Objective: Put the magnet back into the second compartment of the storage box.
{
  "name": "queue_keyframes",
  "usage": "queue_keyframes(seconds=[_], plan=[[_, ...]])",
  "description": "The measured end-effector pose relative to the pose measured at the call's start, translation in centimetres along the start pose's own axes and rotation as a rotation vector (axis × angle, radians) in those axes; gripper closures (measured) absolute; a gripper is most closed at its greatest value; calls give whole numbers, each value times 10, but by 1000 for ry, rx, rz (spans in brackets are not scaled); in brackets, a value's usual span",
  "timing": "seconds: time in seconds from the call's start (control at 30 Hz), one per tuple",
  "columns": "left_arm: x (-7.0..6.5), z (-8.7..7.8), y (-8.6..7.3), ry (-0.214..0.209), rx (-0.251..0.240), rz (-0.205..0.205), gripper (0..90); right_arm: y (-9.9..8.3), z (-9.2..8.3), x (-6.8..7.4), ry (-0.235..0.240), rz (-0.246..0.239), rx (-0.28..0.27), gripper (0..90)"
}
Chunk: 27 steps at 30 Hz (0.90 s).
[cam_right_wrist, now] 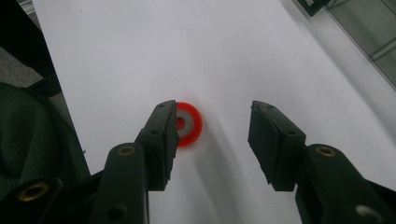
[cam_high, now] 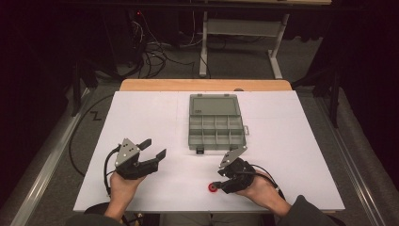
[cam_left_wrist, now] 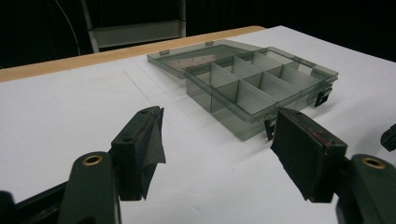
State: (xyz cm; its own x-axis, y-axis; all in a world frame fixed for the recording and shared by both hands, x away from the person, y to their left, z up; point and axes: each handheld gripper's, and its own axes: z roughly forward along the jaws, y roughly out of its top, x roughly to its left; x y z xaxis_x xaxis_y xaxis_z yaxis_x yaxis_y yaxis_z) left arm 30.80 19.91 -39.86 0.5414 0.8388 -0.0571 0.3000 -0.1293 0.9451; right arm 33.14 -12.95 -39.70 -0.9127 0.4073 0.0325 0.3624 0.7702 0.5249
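Observation:
A small red ring with a grey centre [cam_right_wrist: 188,124] lies flat on the white table near its front edge, also the red ring [cam_high: 213,188] in the high view. My right gripper [cam_right_wrist: 212,140] stands open just above it, and the ring sits beside the inner face of one jaw, partly hidden by it. The right gripper [cam_high: 219,180] is tilted down toward the table. My left gripper [cam_high: 155,149] rests open at the front left with nothing between its jaws, the left gripper [cam_left_wrist: 217,154] facing the box. A grey translucent compartment box [cam_high: 216,122] lies open in the middle.
The box [cam_left_wrist: 254,84] has several bare compartments and its lid lies flat behind it. The white board [cam_high: 141,117] covers a wooden table whose far edge [cam_high: 207,84] shows. Cables and a metal stand are on the floor beyond.

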Motion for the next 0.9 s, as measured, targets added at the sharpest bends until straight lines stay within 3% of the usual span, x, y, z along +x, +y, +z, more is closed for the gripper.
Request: queue_keyframes(seconds=[0.9], plan=[[1,0,0,4,-5,-6,329,6,17,16,24,-69,76,544]])
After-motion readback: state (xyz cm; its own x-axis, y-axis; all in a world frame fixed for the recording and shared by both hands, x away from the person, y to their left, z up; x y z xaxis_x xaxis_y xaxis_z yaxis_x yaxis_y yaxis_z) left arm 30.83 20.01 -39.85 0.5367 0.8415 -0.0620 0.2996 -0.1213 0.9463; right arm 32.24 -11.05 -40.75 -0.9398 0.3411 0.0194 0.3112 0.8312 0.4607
